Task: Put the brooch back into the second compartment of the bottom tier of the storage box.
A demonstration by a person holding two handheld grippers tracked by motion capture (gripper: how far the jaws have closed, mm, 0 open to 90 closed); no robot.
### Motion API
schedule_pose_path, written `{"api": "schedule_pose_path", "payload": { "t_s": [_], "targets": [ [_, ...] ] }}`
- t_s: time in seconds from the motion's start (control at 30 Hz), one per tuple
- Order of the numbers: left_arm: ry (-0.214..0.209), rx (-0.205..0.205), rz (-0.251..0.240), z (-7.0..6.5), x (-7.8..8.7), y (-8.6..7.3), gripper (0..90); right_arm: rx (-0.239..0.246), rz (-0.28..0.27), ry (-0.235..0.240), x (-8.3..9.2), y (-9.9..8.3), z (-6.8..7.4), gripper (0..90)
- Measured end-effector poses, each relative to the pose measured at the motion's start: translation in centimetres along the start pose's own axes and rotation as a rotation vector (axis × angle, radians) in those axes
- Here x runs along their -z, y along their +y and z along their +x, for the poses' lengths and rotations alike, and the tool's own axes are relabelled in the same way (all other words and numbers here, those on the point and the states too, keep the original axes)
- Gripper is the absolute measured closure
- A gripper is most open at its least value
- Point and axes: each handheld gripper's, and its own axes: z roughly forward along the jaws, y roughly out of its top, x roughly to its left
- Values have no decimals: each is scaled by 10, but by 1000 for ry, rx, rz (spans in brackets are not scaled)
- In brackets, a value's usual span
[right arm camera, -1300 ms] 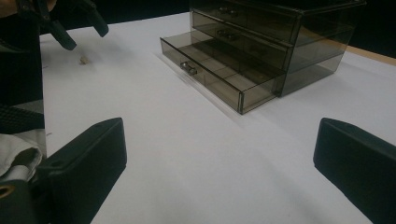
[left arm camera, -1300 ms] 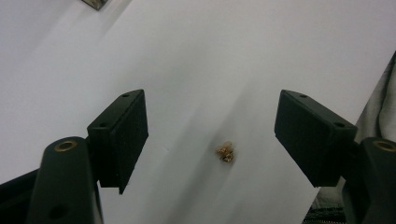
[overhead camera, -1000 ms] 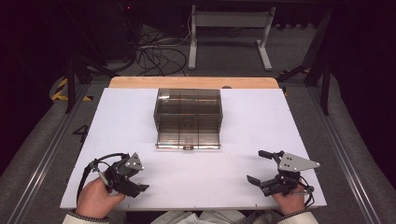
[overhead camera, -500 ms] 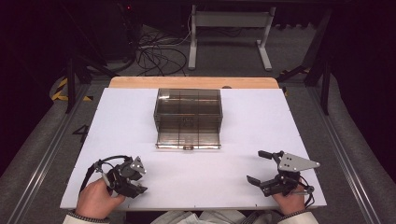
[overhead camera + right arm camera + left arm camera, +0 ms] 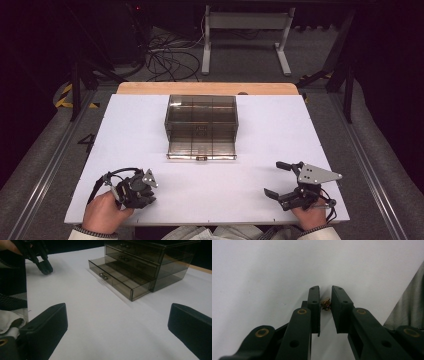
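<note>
- High view: a smoky clear drawer box point(image 5: 201, 122) sits mid-surface toward the far edge, its bottom drawer point(image 5: 201, 151) pulled out toward the person. Bare white surface point(image 5: 280, 125) lies open on both sides and in front. The left tool point(image 5: 142, 192) rests near the front-left edge, the right tool point(image 5: 276, 179) near the front-right edge.
- Left gripper view: jaws narrow, nearly closed around a small brownish object point(image 5: 326, 304); its long axis cannot be told.
- Right gripper view: jaws spread wide, nothing between them; the drawer's long side runs diagonally across the frame.

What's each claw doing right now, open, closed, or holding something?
Left claw: closed on a small brown object.
Right claw: open, holding nothing.
</note>
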Motion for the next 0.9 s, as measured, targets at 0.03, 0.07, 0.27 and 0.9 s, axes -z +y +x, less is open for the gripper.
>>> {"api": "schedule_pose_path", "payload": {
  "t_s": [0.03, 0.07, 0.27, 0.9],
  "targets": [
    [0, 0, 0, 0, 0, 0, 783, 0, 0, 0, 0, 0, 0, 32],
    [-1, -1, 0, 0, 0, 0, 784, 0, -1, 1, 0, 0, 0, 32],
    [1, 2, 2, 0, 0, 0, 787, 0, -1, 1, 0, 0, 0, 32],
    [14, -6, -22, -1, 6, 1, 788, -2, 3, 2, -1, 0, 0, 32]
  ]
}}
